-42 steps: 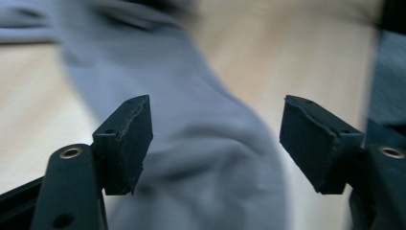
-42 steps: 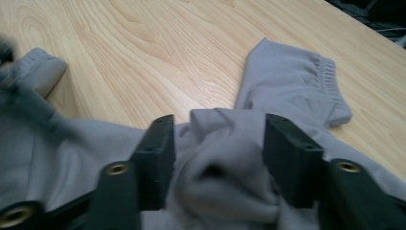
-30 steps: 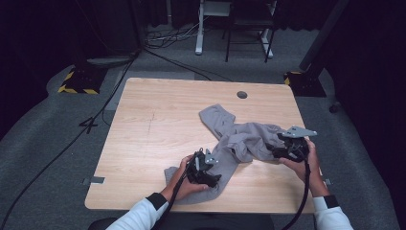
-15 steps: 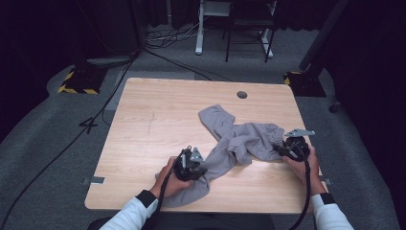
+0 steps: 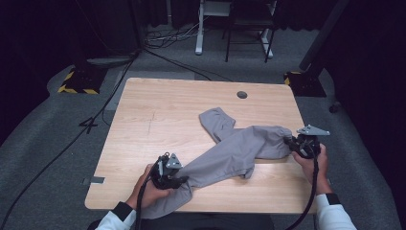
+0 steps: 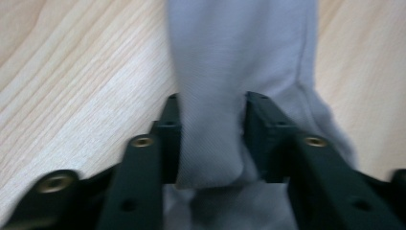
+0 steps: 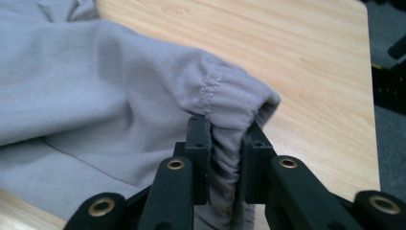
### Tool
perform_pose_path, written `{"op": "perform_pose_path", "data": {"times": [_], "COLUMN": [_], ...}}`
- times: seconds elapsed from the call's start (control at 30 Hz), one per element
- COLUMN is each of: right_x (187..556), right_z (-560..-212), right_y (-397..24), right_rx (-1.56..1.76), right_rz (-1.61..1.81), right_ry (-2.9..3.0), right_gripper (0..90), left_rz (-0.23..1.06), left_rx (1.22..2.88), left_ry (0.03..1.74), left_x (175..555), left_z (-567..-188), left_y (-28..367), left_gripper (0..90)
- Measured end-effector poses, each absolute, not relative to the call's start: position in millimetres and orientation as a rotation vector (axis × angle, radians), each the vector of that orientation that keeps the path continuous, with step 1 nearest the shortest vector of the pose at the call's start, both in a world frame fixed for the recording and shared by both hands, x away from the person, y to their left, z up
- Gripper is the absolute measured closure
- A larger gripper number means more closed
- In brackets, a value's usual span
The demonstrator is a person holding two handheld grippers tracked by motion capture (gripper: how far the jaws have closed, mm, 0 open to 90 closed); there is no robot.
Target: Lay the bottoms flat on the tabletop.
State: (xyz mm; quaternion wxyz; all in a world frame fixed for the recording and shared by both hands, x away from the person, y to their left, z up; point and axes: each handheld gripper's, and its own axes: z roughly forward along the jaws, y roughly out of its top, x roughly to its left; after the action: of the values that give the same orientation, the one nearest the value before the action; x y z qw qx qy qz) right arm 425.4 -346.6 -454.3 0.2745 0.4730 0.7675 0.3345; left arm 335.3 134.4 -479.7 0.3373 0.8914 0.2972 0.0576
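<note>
I have both hands low at the near side of the table, forearms coming in from the bottom edge. My left hand lies near the front edge, holding the left hand-held gripper roughly level and aimed toward the right one. Its jaws have just been opening a little, yet in the left gripper view the pads still press on a fold of grey trousers bunched between them, so it has a grip. My right hand sits near the right edge, with the right hand-held gripper pointing left at the cloth. Its jaws have just been closing and now pinch the gathered, stitched cuff tightly.

The trousers stretch between the two hand-held grippers, one leg running from the left one up to the right one. The other leg angles away beyond them across the table. The cloth is a soft, matte, fine-ribbed knit with creases. The table is pale wood grain with rounded corners.
</note>
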Motion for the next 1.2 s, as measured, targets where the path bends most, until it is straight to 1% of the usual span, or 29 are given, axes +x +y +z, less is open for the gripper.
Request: {"op": "perform_pose_path", "data": {"times": [0.03,0.07,0.1,0.13,0.17,0.23,0.27,0.33,0.37,0.43,0.47,0.53,0.57,0.6,0.67,0.73,0.77,0.8,0.83,0.87,0.93,1.0,1.03,1.07,1.13,1.2], "right_x": [425,424,423,422,420,416,415,411,410,408,408,406,407,407,407,407,408,408,410,412,414,417,417,418,419,420], "right_z": [-452,-450,-447,-443,-440,-434,-432,-429,-429,-430,-431,-434,-435,-436,-436,-437,-438,-440,-441,-442,-442,-443,-443,-442,-442,-441], "right_y": [-345,-344,-342,-339,-336,-325,-320,-306,-299,-290,-287,-284,-284,-284,-286,-290,-292,-294,-297,-300,-306,-311,-313,-316,-320,-326], "right_rx": [1.262,1.244,1.226,1.191,1.148,1.065,1.021,0.934,0.888,0.845,0.825,0.814,0.842,0.859,0.893,0.916,0.921,0.929,0.951,0.985,1.036,1.097,1.111,1.120,1.144,1.181], "right_rz": [0.910,0.940,0.972,1.009,1.038,1.068,1.087,1.088,1.078,1.043,1.035,1.048,1.051,1.046,1.042,1.040,1.023,1.017,1.009,0.998,1.002,0.993,0.984,0.989,0.979,1.014], "right_ry": [2.066,2.073,2.079,2.095,2.121,2.166,2.199,2.260,2.288,2.325,2.343,2.361,2.345,2.332,2.302,2.291,2.288,2.286,2.276,2.262,2.246,2.214,2.200,2.183,2.150,2.110], "right_gripper": [76.5,76.6,76.7,76.8,77.5,78.5,79.2,79.6,79.6,79.1,78.0,74.0,68.5,66.4,66.5,61.8,61.2,58.0,54.1,51.2,46.1,43.9,42.7,41.3,39.3,39.4], "left_rz": [0.146,0.169,0.191,0.186,0.182,0.225,0.243,0.235,0.234,0.281,0.269,0.246,0.235,0.230,0.260,0.259,0.239,0.214,0.214,0.224,0.204,0.221,0.238,0.252,0.283,0.303], "left_rx": [2.300,2.281,2.256,2.222,2.210,2.211,2.219,2.252,2.260,2.317,2.335,2.369,2.377,2.386,2.439,2.462,2.453,2.444,2.453,2.459,2.469,2.457,2.441,2.436,2.367,2.313], "left_ry": [0.774,0.794,0.811,0.809,0.779,0.739,0.716,0.666,0.650,0.617,0.615,0.628,0.624,0.616,0.643,0.680,0.703,0.724,0.729,0.732,0.708,0.698,0.697,0.694,0.695,0.705], "left_x": [335,336,336,338,343,354,365,385,393,413,423,447,453,459,472,482,486,489,491,492,492,490,488,487,483,481], "left_z": [-476,-471,-464,-458,-449,-437,-431,-424,-424,-425,-427,-435,-438,-442,-452,-461,-464,-466,-468,-470,-471,-470,-469,-466,-454,-443], "left_y": [134,133,131,128,122,106,92,65,53,23,9,-25,-34,-42,-60,-69,-70,-69,-69,-68,-65,-61,-58,-55,-42,-29], "left_gripper": [54.3,47.6,38.8,34.2,32.8,29.1,28.7,26.9,26.2,26.3,26.6,26.9,27.0,27.2,28.9,29.4,30.8,35.4,41.4,50.3,64.2,77.0,81.0,82.5,84.5,84.9]}}
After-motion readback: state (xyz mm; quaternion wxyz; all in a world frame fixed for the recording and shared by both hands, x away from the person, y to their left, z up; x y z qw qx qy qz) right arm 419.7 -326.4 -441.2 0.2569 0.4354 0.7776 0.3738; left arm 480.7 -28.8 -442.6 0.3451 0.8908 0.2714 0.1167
